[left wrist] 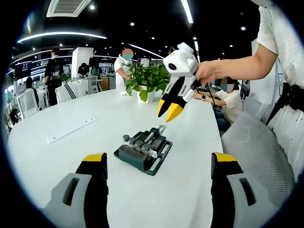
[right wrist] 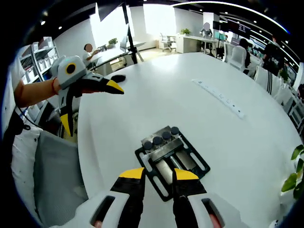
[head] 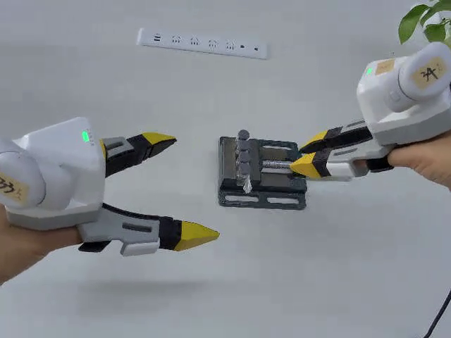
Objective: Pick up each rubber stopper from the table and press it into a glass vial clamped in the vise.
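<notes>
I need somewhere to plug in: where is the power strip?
In the head view the power strip lies flat on the white table, beyond the vise and left of the plant.

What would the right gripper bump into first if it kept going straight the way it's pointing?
Most likely the vise. It sits directly ahead of the right gripper, whose fingers point at its screw end from close by in the head view. The exact gap is hard to judge.
</notes>
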A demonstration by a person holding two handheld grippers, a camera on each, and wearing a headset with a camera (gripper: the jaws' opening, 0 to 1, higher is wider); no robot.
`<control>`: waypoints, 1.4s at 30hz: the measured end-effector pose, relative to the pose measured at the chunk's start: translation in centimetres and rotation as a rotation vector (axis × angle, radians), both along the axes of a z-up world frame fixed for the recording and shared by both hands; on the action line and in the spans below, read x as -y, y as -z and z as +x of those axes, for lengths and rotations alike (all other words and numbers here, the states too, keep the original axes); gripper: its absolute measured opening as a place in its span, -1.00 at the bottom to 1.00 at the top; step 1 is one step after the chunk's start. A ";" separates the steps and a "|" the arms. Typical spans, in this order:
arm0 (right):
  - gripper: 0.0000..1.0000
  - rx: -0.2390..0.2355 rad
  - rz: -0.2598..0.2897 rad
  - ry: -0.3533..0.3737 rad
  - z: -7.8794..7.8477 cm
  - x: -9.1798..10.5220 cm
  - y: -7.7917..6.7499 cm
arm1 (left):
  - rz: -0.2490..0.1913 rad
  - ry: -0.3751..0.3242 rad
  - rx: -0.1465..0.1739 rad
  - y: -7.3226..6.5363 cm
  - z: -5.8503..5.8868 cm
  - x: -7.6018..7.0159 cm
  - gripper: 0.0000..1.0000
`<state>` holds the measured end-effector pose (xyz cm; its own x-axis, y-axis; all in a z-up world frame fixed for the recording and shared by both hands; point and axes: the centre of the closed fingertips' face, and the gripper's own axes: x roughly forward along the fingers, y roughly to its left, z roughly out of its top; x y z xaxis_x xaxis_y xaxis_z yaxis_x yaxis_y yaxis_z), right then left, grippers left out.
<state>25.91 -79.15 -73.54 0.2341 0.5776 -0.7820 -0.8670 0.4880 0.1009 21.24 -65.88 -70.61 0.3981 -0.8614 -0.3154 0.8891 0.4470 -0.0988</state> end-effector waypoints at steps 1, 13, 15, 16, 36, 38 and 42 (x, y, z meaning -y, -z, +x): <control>-0.59 0.005 0.012 0.002 -0.1 0.2 0.0 | -0.003 -0.004 0.002 -0.1 0.1 -0.1 0.86; 0.01 0.068 0.191 0.034 -2.8 2.1 1.1 | 0.057 -0.021 -0.001 1.3 -0.2 -1.0 0.99; 0.17 0.084 0.213 0.033 -3.3 2.2 1.1 | 0.068 -0.019 -0.002 1.4 -0.4 -1.0 0.99; 0.23 0.088 0.221 0.033 -3.4 2.4 1.1 | 0.075 -0.019 -0.001 1.5 -0.4 -1.0 0.99; 0.85 0.176 0.302 0.050 -4.7 3.4 1.6 | 0.138 -0.015 -0.016 3.6 -0.3 -1.2 0.99; 0.84 0.177 0.303 0.056 -4.5 3.6 1.6 | 0.140 -0.016 -0.020 3.8 -0.4 -1.3 0.99; 0.82 0.177 0.304 0.055 -4.2 3.7 1.7 | 0.142 -0.016 -0.025 4.0 -0.4 -1.4 0.99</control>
<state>21.68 -82.86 -75.23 0.3879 0.7605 -0.5207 -0.8574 0.5051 0.0989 20.85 -64.50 -74.60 0.4022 -0.8010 -0.4435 0.8795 0.4726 -0.0559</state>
